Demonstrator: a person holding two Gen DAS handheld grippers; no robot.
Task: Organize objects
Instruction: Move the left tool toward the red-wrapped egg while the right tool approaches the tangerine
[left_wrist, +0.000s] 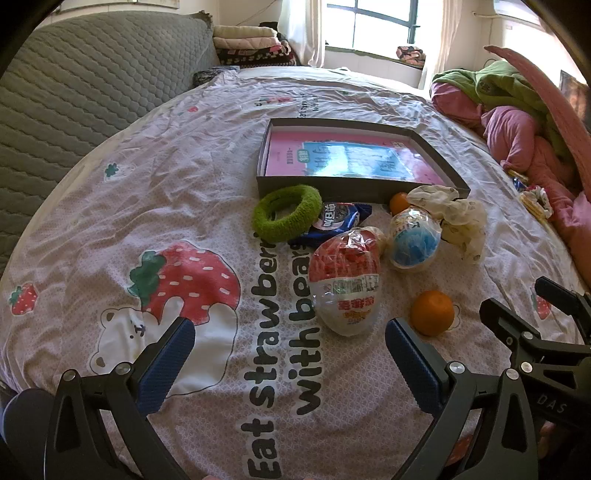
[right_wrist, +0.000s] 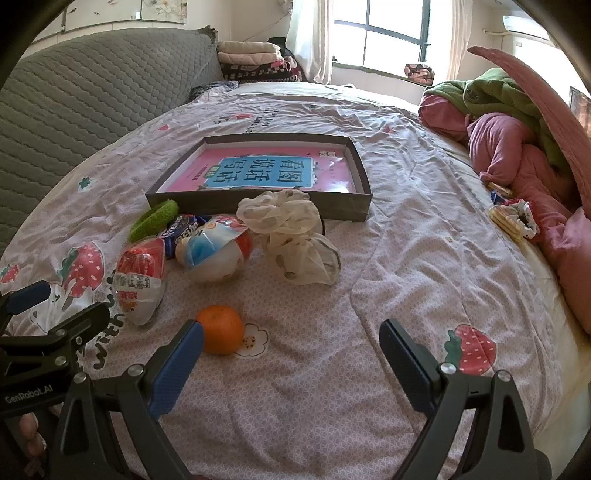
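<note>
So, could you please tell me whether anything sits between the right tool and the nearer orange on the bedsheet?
Nothing visible does. The right tool is open and empty, and the nearer orange lies just ahead beside its left finger, on bare bedsheet.

Place: home bedroom
Bed (right_wrist: 369, 258): wide, covered with a pink printed sheet of strawberries and bears
Headboard (left_wrist: 92, 92): grey quilted padding along the left
Bedding: pink and green quilts (right_wrist: 517, 129) bunched on the right
Window (right_wrist: 388, 33): sunlit, white curtains, folded blankets (right_wrist: 251, 59) stacked beside it
Wall: air conditioner (right_wrist: 524, 26) mounted high
</note>
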